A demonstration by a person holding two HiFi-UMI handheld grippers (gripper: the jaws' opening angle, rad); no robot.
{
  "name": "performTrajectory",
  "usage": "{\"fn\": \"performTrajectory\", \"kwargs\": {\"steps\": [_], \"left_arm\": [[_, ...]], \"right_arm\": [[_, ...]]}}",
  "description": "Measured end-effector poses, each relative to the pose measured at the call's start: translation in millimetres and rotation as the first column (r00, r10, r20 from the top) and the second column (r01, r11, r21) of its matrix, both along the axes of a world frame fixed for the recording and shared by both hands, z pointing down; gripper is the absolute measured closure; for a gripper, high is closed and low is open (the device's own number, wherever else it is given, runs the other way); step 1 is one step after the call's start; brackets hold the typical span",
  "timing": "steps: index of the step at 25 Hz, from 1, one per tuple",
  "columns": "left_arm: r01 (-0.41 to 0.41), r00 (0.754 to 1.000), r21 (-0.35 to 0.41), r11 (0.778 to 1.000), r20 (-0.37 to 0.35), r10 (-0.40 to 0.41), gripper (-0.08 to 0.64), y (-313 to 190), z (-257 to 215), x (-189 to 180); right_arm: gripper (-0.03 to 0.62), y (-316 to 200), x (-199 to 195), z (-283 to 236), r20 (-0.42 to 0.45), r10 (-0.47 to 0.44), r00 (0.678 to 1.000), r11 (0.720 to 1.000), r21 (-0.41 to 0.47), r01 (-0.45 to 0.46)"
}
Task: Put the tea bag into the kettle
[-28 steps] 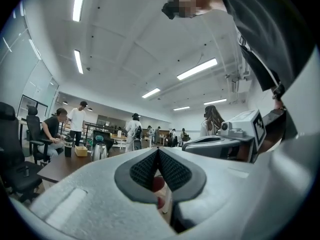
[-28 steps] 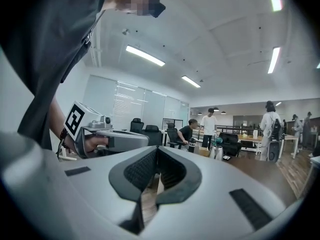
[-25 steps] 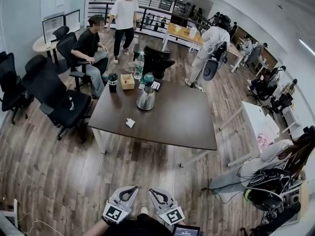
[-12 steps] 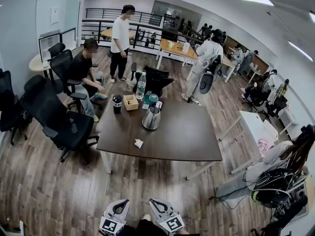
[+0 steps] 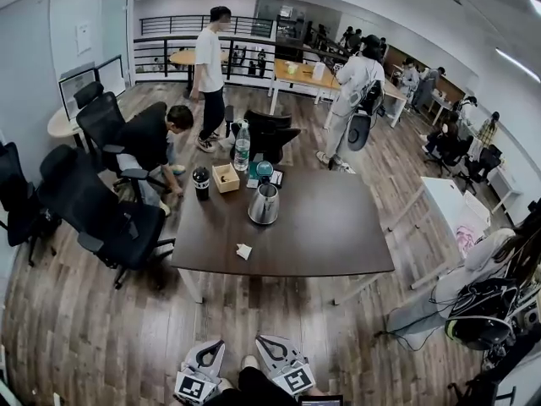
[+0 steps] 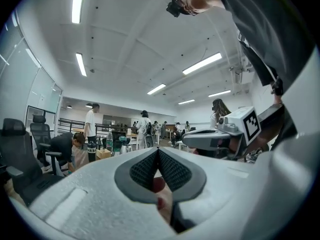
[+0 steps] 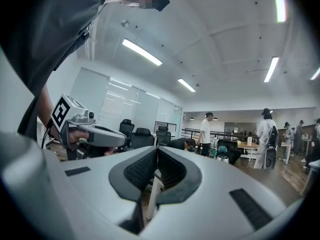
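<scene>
A steel kettle [image 5: 265, 204] stands on the dark brown table [image 5: 330, 235], toward its far side. A small white tea bag [image 5: 244, 251] lies near the table's front left edge. Both grippers hang low at the bottom of the head view, well short of the table and above the wooden floor. My left gripper [image 5: 219, 345] is shut with nothing in it, its pads meeting in the left gripper view [image 6: 158, 152]. My right gripper [image 5: 261, 342] is also shut and empty, its jaws closed in the right gripper view [image 7: 157, 152]. The kettle [image 6: 123, 148] shows small and far off.
A water bottle [image 5: 242, 148], a black cup [image 5: 200, 183], a small wooden box [image 5: 226, 178] and a teal-lidded jar [image 5: 264, 171] stand at the table's far end. Black office chairs [image 5: 101, 218] crowd its left side, where a person [image 5: 152, 142] bends down. A white desk [image 5: 448, 214] is at right.
The head view has shifted, so the table now sits lower and nearer in it. The seated person has bent toward the floor. Both grippers stay shut, low in the view.
</scene>
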State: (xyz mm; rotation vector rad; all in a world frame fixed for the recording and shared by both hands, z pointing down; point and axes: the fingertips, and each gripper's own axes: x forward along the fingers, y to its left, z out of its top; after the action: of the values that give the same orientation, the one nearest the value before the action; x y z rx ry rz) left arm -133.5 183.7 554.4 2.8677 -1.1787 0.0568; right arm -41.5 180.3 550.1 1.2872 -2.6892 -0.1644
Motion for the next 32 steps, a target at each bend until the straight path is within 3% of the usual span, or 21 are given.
{"fn": "performTrajectory", "kwargs": {"steps": [3, 18, 27, 32], "left_arm": [[0.009, 1.000, 0.041, 0.999, 0.026, -0.010, 0.566, -20, -6, 7], [0.095, 0.994, 0.023, 0.995, 0.048, -0.096, 0.566, -66, -8, 45], [0.109, 0.994, -0.024, 0.994, 0.032, -0.109, 0.565, -99, 11, 27], [0.058, 0.998, -0.019, 0.998, 0.015, -0.058, 0.565, -146, 10, 6]], "right_arm": [[0.586, -18, 7, -5, 0.001, -0.010, 1.000, 1.000, 0.024, 0.010], [0.586, -73, 46, -1, 0.052, -0.046, 0.998, 0.998, 0.036, 0.044], [0.586, -94, 44, 18, 0.024, -0.009, 1.000, 0.999, -0.035, 0.010], [0.586, -134, 26, 14, -0.014, 0.048, 0.999, 0.998, -0.028, -0.048]]}}
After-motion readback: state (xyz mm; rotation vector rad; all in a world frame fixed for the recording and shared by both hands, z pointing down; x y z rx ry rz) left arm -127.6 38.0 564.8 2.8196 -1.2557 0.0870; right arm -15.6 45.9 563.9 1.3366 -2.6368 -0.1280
